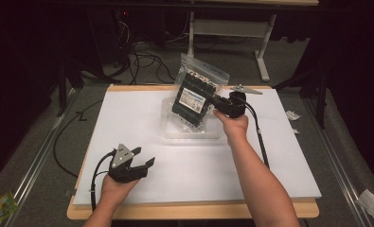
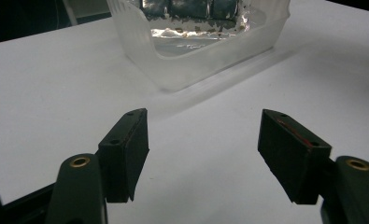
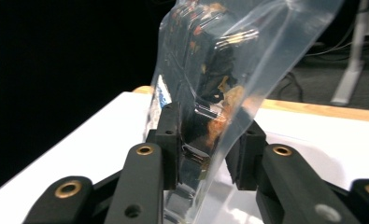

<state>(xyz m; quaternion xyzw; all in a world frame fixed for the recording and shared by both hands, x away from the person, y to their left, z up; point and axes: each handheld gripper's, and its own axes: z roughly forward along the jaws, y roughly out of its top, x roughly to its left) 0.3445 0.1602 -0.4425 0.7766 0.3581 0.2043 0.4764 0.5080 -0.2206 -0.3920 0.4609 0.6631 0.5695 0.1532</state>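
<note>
Firmly, right gripper [image 3: 203,154] pinches crinkly clear bag [image 3: 229,70].

Light falls from above onto the white table [image 1: 142,123]; surroundings stay dark, and the near jaws look perhaps slightly soft.
</note>
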